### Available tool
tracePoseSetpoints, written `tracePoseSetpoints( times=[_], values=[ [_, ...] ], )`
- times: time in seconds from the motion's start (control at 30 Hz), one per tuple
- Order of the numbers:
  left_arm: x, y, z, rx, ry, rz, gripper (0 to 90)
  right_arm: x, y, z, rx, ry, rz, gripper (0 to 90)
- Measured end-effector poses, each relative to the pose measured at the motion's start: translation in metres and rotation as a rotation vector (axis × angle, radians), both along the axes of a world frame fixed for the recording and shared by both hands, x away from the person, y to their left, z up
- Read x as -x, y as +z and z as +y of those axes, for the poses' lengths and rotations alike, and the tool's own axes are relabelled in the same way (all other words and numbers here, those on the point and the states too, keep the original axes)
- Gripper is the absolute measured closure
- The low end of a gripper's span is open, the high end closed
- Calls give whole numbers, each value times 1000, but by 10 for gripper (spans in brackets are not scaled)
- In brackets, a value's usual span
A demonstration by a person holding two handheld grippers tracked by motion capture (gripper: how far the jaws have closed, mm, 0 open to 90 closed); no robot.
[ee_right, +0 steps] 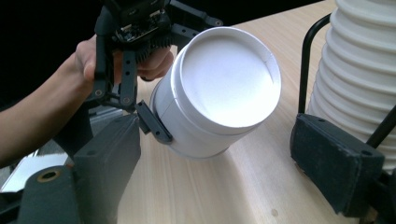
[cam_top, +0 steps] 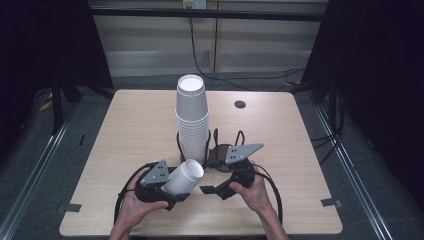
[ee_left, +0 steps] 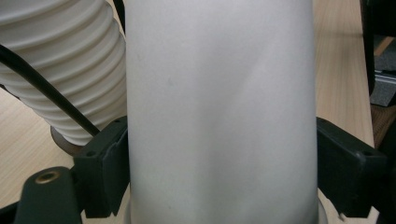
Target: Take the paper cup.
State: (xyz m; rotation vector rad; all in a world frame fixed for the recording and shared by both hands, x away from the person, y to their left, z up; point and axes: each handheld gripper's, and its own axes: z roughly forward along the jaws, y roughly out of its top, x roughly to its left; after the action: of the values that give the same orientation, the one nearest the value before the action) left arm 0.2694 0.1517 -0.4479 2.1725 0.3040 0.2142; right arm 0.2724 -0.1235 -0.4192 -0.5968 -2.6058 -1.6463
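- While the left gripper (cam_top: 172, 192) pinches a single cup (cam_top: 183, 177) by its sides, the cup lies tilted, its closed end pointing up toward the stack (cam_top: 192, 117); it sits near the front edge of the tabletop (cam_top: 130, 125), just left of centre.
- In the left gripper view both jaws press flat on the cup (ee_left: 219, 112) wall. Paper wall is thin: too hard a squeeze could dent it or turn it oval, and an oval cup may not seat on another.
- Right gripper (cam_top: 216, 190) sits just right of the cup, jaws spread wide, nothing between them. In the right gripper view the cup (ee_right: 217, 91) shows its white bottom, and the stack (ee_right: 359, 70) stands close behind the far jaw.
- Stack is tall, held in a black wire holder (cam_top: 207, 145) about mid-table. Risk: a swing of either gripper, or the cup's end, could knock it; the upper cups rise well above the wire and could topple.
- Risk: the right gripper's open jaw is near the wire, so closing or turning could catch the holder and drag it.
- Risk: grip is near the cup's wide end; the taper could let it slide out if tipped further.
- Cables (cam_top: 272, 185) trail by both hands and could snag.
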Motion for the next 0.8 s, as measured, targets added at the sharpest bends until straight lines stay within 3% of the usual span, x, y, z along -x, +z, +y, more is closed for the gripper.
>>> tracePoseSetpoints(
  times=[0.2,0.3,0.37,0.5,0.8],
  values=[
    [-1,2,-3,-29,-3,3,160,-5,-1,1,52,47,51,129],
    [-1,5,-4,-50,-4,-9,161,-6,1,3,76,58,53,131],
    [-3,7,-4,-62,-14,-4,160,-6,1,5,118,57,46,132],
    [-5,9,-5,-126,-18,-7,160,-6,0,6,147,64,50,136],
    [-2,13,-11,-156,-61,-13,160,-6,-1,8,184,81,50,148]
  ],
)
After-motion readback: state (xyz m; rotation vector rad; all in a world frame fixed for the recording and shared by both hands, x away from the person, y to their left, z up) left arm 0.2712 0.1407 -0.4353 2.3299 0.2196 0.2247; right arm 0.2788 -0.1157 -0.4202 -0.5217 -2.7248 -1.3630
